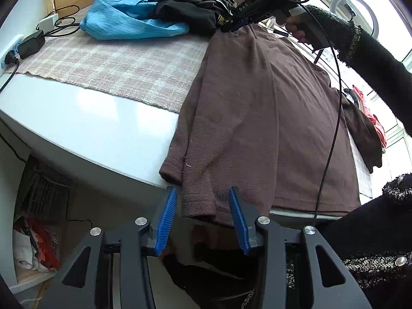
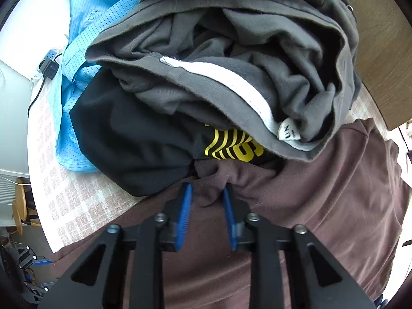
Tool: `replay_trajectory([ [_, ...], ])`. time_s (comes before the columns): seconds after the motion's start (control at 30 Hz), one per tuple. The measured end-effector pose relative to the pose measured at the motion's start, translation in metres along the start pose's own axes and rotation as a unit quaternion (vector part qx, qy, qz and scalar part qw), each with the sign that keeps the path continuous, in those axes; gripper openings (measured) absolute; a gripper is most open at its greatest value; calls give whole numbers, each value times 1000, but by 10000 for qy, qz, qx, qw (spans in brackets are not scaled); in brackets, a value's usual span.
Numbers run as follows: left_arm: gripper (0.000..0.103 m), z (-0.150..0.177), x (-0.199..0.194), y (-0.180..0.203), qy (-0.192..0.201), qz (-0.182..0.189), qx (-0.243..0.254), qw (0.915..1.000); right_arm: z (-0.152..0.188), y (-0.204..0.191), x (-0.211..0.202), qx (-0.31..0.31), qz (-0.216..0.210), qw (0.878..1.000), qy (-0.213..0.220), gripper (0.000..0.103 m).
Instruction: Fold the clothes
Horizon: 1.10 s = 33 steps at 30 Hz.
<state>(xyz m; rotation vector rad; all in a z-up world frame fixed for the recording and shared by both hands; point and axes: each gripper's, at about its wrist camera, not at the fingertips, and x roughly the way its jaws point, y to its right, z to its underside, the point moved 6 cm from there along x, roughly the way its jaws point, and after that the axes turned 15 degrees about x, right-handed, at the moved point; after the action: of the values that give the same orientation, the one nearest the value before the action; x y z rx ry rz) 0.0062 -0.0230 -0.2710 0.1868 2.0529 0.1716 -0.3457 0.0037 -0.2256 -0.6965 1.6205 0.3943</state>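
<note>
Black grippers with ribbed blue fingers (image 1: 164,221) and silver screws; fuzzy black speckled sleeve (image 1: 360,41).

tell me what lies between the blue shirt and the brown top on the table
In the left wrist view, bare checked cloth separates the blue shirt from the brown top; farther back, a black clothes pile fills the gap.

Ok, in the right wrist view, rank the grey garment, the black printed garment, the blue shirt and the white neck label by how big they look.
1. grey garment, largest in frame
2. black printed garment
3. blue shirt, partly buried under the others, so its rank against the black one is unsure
4. white neck label, clearly smallest
</note>
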Motion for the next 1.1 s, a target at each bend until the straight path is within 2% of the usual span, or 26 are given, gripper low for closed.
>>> replay_trajectory([
  [0.07, 20, -1, -2, 0, 6, -32, 11, 10000, -1, 5, -6, 78, -188, 9998, 45, 7],
  [0.13, 17, -2, -4, -1, 39, 12, -25, 10000, -3, 9, -13, 137, -371, 9992, 97, 6],
  [0.33, 16, -8, -10, -5, 115, -21, 12, 9999, -11, 16, -25, 324, -601, 9973, 267, 5],
  [0.43, 12, -10, -10, -7, 95, -57, 30, 9999, -16, 19, -25, 486, -731, 9957, 280, 5],
  [0.6, 9, -21, -21, -2, 430, 133, -8, 9990, -25, 37, -35, 843, -1069, 9895, 492, 2],
  [0.67, 14, -20, -12, -5, 273, -36, 66, 9996, -29, 41, -32, 912, -1054, 9890, 505, 2],
  [0.73, 13, -16, 0, -15, -38, -274, 20, 9996, -29, 40, -22, 880, -1127, 9893, 305, 3],
  [0.8, 17, -15, 1, -23, -149, -312, -116, 9993, -27, 39, -17, 867, -1149, 9894, 195, 4],
  [0.83, 26, -17, -2, -24, -108, -307, -127, 9994, -26, 38, -17, 868, -1168, 9892, 170, 5],
  [0.87, 38, -21, -6, -24, -37, -332, -61, 9994, -25, 38, -20, 872, -1232, 9884, 152, 9],
  [0.9, 44, -24, -10, -23, 34, -357, 5, 9994, -24, 38, -25, 873, -1330, 9872, 147, 15],
  [0.93, 55, -28, -11, -23, 59, -428, 98, 9990, -23, 38, -33, 866, -1444, 9856, 164, 17],
  [0.97, 58, -30, -7, -23, -11, -520, 218, 9984, -22, 39, -40, 859, -1558, 9839, 180, 19],
  [1.03, 57, -31, 4, -23, -212, -574, 414, 9973, -22, 43, -57, 933, -1695, 9807, 269, 23],
  [1.1, 53, -30, 13, -21, -312, -522, 529, 9967, -23, 53, -71, 1128, -1570, 9804, 378, 33],
])
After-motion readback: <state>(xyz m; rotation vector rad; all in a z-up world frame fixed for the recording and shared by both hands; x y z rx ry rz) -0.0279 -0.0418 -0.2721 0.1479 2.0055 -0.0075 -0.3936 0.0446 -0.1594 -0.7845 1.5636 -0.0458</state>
